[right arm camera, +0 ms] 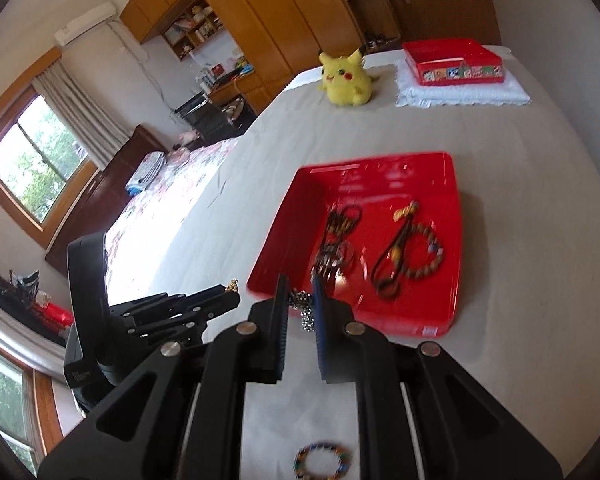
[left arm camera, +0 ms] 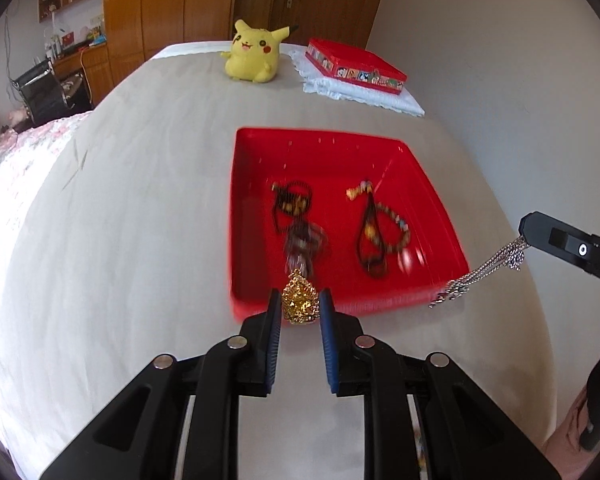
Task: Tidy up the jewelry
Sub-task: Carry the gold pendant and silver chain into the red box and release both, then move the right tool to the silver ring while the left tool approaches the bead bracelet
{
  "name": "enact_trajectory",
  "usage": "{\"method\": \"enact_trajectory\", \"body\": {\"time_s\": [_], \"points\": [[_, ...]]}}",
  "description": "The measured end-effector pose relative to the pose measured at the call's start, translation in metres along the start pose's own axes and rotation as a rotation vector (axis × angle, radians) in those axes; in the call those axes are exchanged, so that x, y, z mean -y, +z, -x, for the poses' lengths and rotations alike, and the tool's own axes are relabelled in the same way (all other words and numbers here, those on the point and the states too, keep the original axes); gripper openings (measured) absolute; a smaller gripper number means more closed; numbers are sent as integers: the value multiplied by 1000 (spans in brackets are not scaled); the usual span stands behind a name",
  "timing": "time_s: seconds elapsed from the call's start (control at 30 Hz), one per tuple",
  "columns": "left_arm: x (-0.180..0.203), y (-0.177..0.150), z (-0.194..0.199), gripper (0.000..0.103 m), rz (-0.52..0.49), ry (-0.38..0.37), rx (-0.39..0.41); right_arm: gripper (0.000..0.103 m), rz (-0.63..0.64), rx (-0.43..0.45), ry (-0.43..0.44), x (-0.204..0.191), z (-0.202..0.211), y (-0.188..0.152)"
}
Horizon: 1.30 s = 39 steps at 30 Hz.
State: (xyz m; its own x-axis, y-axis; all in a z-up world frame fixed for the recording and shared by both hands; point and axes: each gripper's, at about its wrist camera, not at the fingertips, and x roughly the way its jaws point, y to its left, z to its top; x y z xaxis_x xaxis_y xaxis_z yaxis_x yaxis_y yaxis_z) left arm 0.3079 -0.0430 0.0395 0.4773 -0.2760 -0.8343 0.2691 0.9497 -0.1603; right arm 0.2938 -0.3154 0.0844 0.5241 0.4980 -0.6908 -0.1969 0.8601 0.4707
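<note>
In the left wrist view my left gripper [left arm camera: 300, 303] is shut on a gold pendant [left arm camera: 299, 305], held over the near rim of a red tray [left arm camera: 340, 138]. At the right edge, my right gripper [left arm camera: 526, 237] grips a silver chain [left arm camera: 484, 270] that hangs down to the left. The right wrist view shows that gripper [right arm camera: 300, 292] shut on the silver chain [right arm camera: 306, 314], with the left gripper [right arm camera: 230, 294] beside it on the left. Dark cord necklaces [left arm camera: 292, 208] and a beaded bracelet [left arm camera: 396, 232] lie in the tray. I cannot tell whether chain and pendant are joined.
The tray lies on a beige bedsheet [left arm camera: 140, 200]. A multicoloured bead bracelet [right arm camera: 322, 460] lies on the sheet below my right gripper. At the far end sit a yellow plush toy [left arm camera: 254, 54] and a red box [left arm camera: 354, 66] on a white cloth [left arm camera: 380, 100].
</note>
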Motion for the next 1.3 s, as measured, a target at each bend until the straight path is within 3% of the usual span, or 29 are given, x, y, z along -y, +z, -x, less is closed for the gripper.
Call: {"method": "enact_trajectory", "body": {"time_s": [0.33,0.53,0.67,0.97,1.3], "points": [[2,61,-77,19,15,29,-43,10,-70,-51,-80,49,-72,39],[-3,73,-113,19,31,40,-99,12,-94,-100,-118,71,-103,43],[-8,76,-125,32,49,36,-131,19,-100,-101,-139,76,-108,39],[-3,56,-87,32,22,18,-83,19,-91,-111,-92,65,-89,16],[0,-4,-36,32,11,97,-18,19,-63,-97,-99,46,-48,-33]]}}
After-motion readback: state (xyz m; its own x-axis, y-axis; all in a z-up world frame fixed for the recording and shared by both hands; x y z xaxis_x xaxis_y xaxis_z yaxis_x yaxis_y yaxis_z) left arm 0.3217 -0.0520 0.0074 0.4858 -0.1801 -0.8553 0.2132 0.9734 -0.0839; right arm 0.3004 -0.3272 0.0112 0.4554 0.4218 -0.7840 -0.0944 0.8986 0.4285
